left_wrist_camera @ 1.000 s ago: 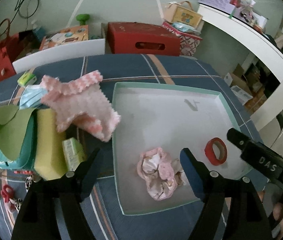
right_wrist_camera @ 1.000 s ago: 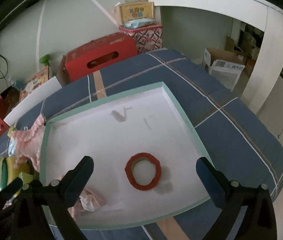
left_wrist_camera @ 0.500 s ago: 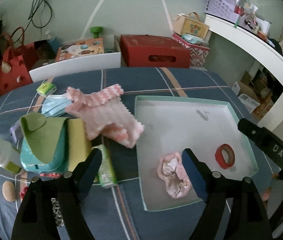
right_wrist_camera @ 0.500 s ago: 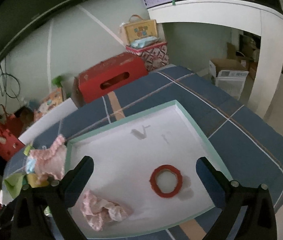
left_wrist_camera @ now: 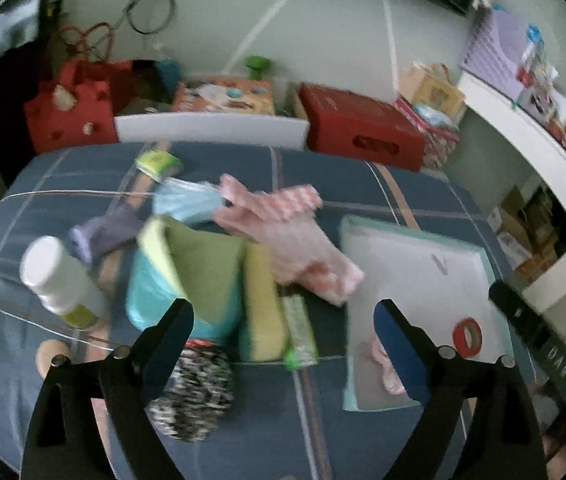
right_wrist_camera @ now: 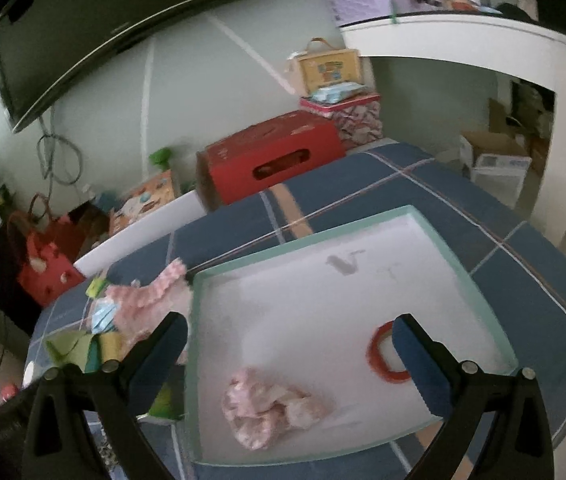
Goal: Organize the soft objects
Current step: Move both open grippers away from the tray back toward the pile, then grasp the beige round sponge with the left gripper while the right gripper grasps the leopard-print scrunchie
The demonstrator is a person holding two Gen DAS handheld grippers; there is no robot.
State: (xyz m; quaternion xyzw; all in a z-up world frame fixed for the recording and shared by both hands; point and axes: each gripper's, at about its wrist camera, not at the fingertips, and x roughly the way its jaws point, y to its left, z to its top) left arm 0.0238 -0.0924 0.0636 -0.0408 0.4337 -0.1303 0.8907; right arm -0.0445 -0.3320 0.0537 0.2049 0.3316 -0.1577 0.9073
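A crumpled pink cloth (right_wrist_camera: 267, 404) lies in the near left part of the white tray (right_wrist_camera: 303, 240). In the left wrist view this cloth (left_wrist_camera: 383, 364) is half hidden behind my finger. My left gripper (left_wrist_camera: 283, 320) hangs above the table with its jaws opening and nothing between them. It is over a yellow sponge (left_wrist_camera: 261, 300) and a green felt piece (left_wrist_camera: 203, 264). A pink knitted cloth (left_wrist_camera: 295, 236), a light blue mask (left_wrist_camera: 187, 204) and a purple cloth (left_wrist_camera: 103, 232) lie behind these. My right gripper (right_wrist_camera: 289, 332) stands open and empty above the tray.
A red tape ring (right_wrist_camera: 383, 356) lies in the tray at its right. Left of the tray (left_wrist_camera: 423, 272) are a white bottle (left_wrist_camera: 55, 276), a speckled black-and-white item (left_wrist_camera: 195, 392) and a green packet (left_wrist_camera: 301, 332). Red boxes and a white board stand beyond the table.
Both grippers have drawn back and risen. The left one has swung left, from over the crumpled pink cloth to over the pile beside the tray, and its jaws stand wider.
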